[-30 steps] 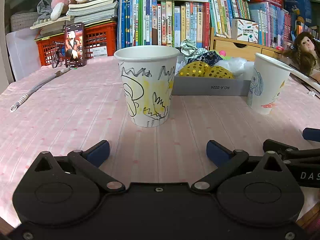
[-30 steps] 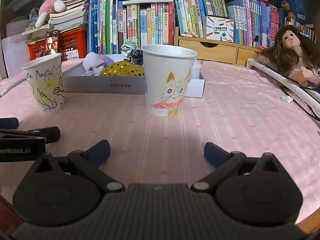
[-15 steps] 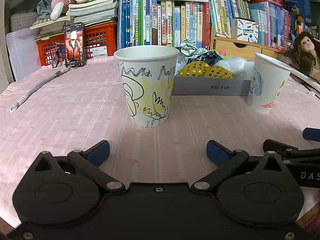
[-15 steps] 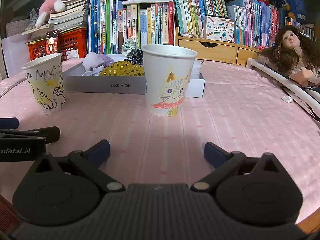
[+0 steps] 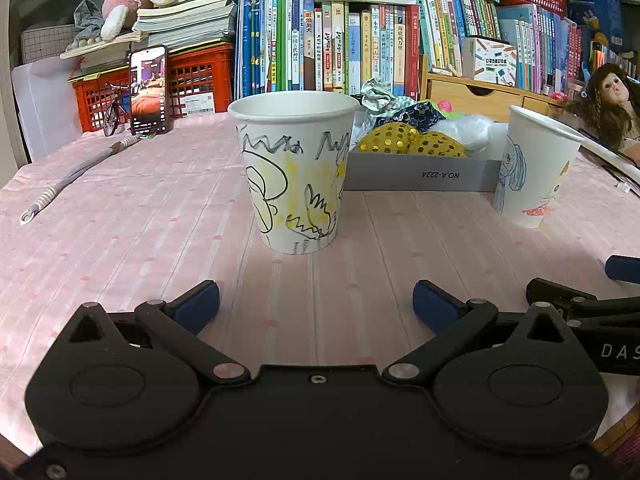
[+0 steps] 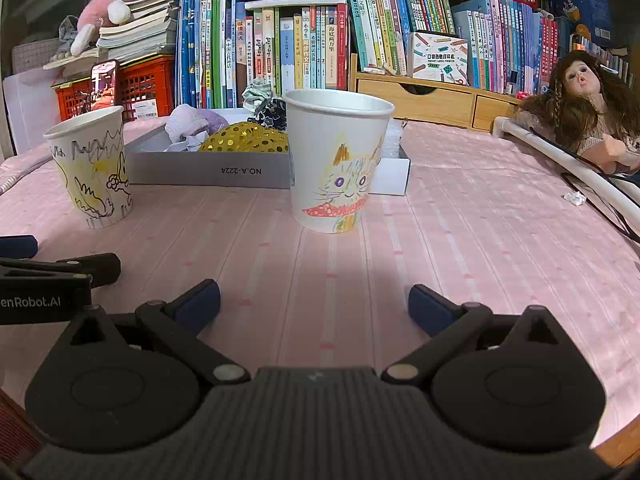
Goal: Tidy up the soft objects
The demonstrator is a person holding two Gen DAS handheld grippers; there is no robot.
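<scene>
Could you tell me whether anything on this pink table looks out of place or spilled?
Nothing is spilled: both drawn-on white paper cups stand upright. The only stray item is a small crumpled white scrap lying on the pink tablecloth near the doll.

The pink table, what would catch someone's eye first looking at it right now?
Two hand-drawn paper cups stand upright on the pink tablecloth: the yellow-scribbled cup and the cat cup. Behind them a grey box holds soft items, including gold sequined fabric. Both grippers, left and right, are open and empty.

"NO.A-2224" on grey box (image 5: 420,174)
</scene>
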